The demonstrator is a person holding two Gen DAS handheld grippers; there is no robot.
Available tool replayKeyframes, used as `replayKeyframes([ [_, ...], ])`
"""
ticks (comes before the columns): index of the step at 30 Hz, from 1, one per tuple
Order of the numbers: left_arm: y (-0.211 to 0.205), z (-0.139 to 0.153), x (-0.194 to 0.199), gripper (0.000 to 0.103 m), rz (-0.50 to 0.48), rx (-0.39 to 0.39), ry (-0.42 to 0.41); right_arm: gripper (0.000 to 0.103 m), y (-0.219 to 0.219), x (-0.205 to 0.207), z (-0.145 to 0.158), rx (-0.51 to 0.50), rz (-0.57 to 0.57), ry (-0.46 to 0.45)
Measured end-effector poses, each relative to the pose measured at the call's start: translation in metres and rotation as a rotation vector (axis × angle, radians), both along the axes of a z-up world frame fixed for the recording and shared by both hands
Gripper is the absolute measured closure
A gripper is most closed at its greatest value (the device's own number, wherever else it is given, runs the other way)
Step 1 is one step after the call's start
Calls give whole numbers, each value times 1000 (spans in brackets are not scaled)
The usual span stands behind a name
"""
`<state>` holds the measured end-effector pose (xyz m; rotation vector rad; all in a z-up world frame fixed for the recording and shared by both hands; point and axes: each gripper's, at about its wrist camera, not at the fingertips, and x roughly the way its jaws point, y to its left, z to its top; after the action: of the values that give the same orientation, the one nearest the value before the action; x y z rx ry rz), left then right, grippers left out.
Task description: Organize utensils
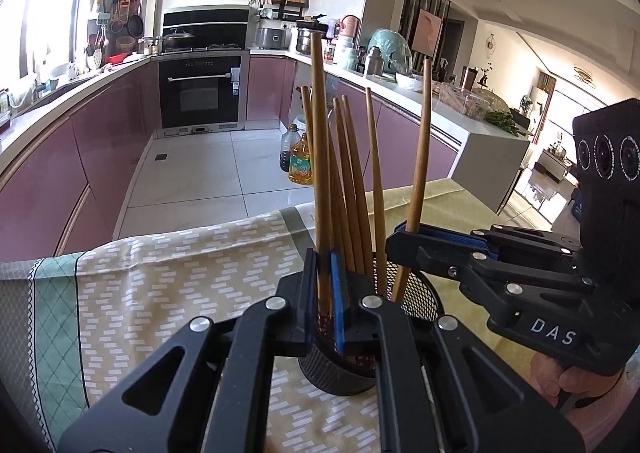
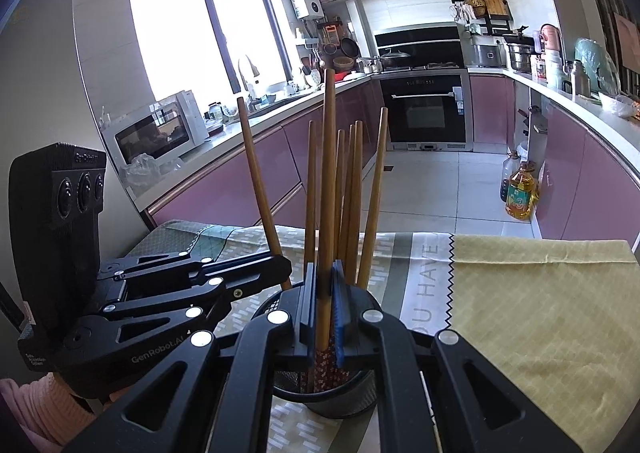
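Tipping looks like the main risk: the mesh holder [image 1: 340, 369] is light, and each tool levers a chopstick against its rim, so a sideways pull could topple it onto the worktop [image 1: 180, 273]. Left tool [image 1: 325, 293] is clenched on one chopstick [image 1: 320, 157] standing in the holder; right tool [image 2: 325, 305] is clenched on another [image 2: 327, 181] beside it.

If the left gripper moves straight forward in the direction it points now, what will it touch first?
Probably the other chopsticks standing in the black mesh holder, just beyond the one chopstick the left gripper clamps; depth is uncertain.
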<state>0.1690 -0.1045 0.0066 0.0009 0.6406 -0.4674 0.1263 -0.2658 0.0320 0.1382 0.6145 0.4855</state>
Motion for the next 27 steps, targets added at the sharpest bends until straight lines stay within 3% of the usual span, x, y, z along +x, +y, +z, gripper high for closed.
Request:
replayKeyframes([
  [11,2,-6,4,91,13,-11,16,95,1,8,-6,2,-9,16],
  [18,5,-3,-4,78,19,-25,10,94,1,5,-6,3,-3,12],
  [21,10,-2,-8,68,25,-31,3,81,2,-2,-3,1,3,1],
  [25,20,1,-20,53,45,-40,-14,73,3,-13,3,-4,9,-23],
  [27,28,2,-28,42,65,-46,-18,60,2,-20,6,1,8,-35],
])
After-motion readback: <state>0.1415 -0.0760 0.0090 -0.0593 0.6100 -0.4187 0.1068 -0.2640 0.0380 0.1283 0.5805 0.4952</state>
